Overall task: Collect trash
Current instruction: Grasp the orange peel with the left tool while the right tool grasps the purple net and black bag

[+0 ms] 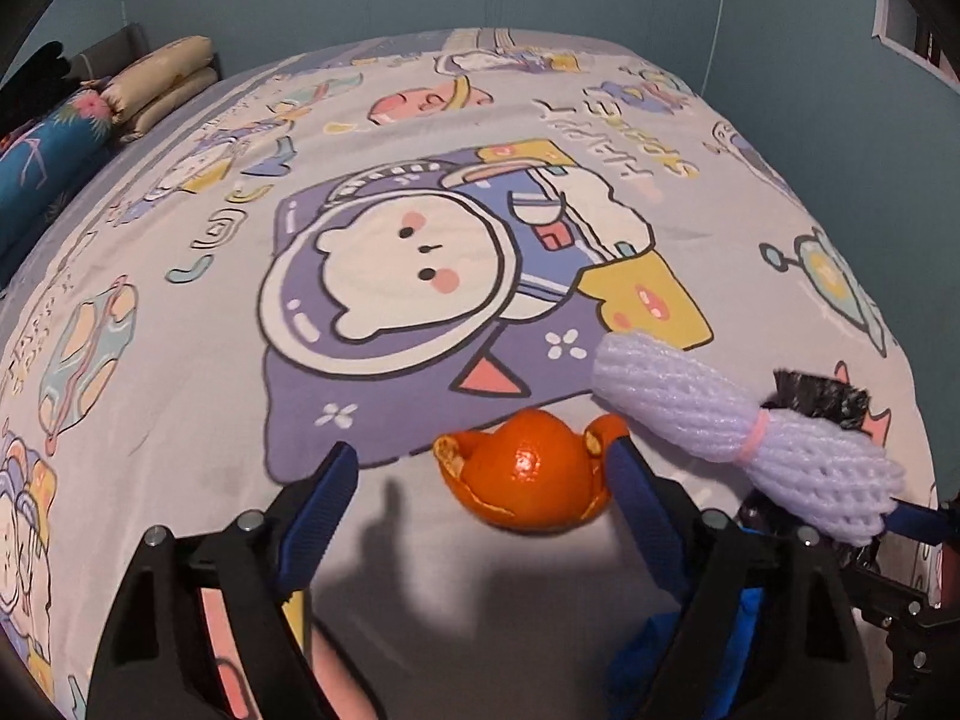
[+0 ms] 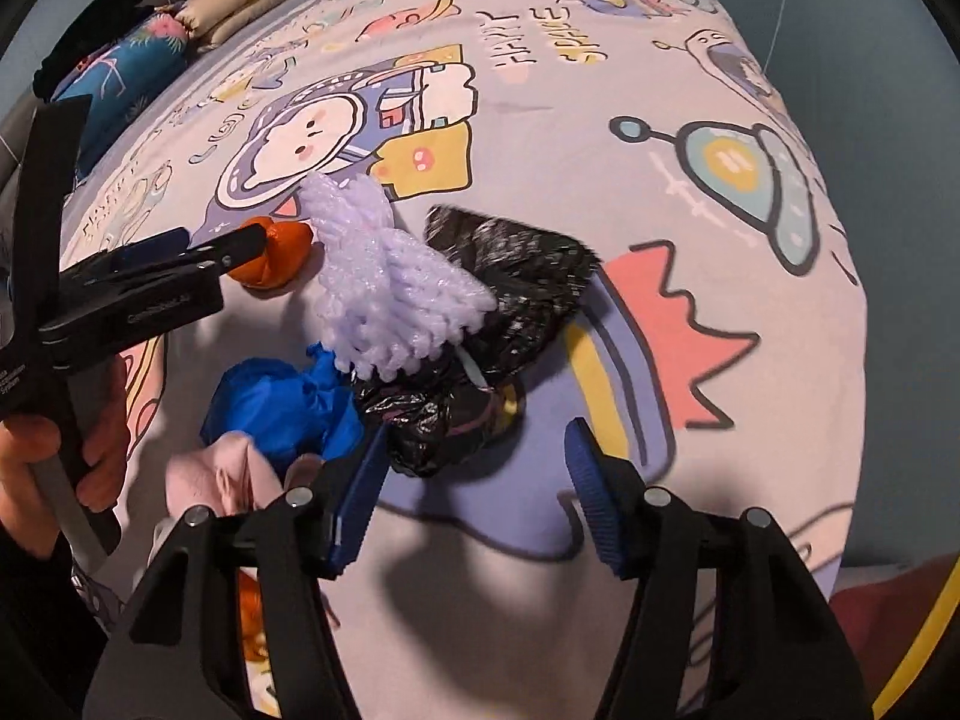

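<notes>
While both grippers hang over the bed [image 1: 180,312], the left gripper [image 1: 483,468] stands wide open with nothing between its fingers. An orange peel [image 1: 528,477] lies on the cartoon-print sheet between the two blue finger pads, nearer the right-hand pad [image 1: 636,480], whose tip sits just beside the peel's curled edge; contact cannot be confirmed. The left-hand pad is well apart from the peel.

A white foam fruit net [image 1: 744,426], pinched at its waist by a pink band, lies just right of the peel and extends toward the lower right of the left wrist view. A black plastic bag [image 2: 510,288] lies behind and under it.

In the right wrist view, the right gripper [image 2: 474,492] is also wide open and holds nothing. The black plastic bag lies directly ahead of it, with the bag's lower crumpled end just beside the left finger pad [image 2: 360,492]. The foam fruit net rests on top of the bag, further from the fingertips. A crumpled blue plastic bag [image 2: 282,408] lies to the left of the black one, touching it. The orange peel is beyond the net, partly hidden by the left gripper's black finger.

Folded bedding [image 1: 162,81] sits at the far left corner of the bed.
</notes>
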Available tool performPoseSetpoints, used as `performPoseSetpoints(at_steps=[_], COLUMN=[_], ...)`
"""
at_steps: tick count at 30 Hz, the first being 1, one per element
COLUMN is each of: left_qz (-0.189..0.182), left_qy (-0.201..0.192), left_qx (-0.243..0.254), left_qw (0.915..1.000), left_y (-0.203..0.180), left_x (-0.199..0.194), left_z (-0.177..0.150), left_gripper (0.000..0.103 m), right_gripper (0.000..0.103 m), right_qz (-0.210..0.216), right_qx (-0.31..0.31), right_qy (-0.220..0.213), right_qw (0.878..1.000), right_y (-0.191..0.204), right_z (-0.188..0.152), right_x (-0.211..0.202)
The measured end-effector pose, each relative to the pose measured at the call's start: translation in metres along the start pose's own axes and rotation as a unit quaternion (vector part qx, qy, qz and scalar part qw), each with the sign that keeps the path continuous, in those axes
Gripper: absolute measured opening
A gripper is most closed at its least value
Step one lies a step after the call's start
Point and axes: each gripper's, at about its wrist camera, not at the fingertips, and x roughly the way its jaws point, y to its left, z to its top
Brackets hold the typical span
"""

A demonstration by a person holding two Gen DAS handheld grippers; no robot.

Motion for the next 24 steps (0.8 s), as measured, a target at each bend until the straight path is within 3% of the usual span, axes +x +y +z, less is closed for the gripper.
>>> performPoseSetpoints(at_steps=[6,9,11,14,18,24], left_qz=[-0.022,-0.029,-0.034,-0.04,-0.046,-0.048], left_qy=[0.018,0.024,0.028,0.024,0.02,-0.002], left_qx=[0.005,0.0,-0.007,-0.008,-0.016,-0.035], left_qw=[0.9996,0.9993,0.999,0.9989,0.9986,0.9982], left_y=[-0.006,-0.007,-0.005,-0.004,0.006,0.025], left_x=[0.019,0.028,0.032,0.031,0.027,0.013], left_z=[0.008,0.011,0.012,0.014,0.019,0.033], left_gripper=[0.077,0.061,0.045,0.032,0.026,0.026], right_gripper=[0.05,0.043,0.036,0.026,0.019,0.018], right_qz=[0.038,0.048,0.051,0.051,0.051,0.036], right_qx=[0.004,0.007,0.006,-0.001,-0.008,0.021], right_qy=[0.012,0.01,0.018,0.018,-0.011,-0.047], right_qw=[0.999,0.999,0.999,0.999,0.999,0.998], right_y=[0.005,0.006,0.008,0.012,0.013,-0.006], right_z=[0.017,0.029,0.034,0.04,0.053,0.084], right_x=[0.016,0.024,0.029,0.035,0.03,0.026])
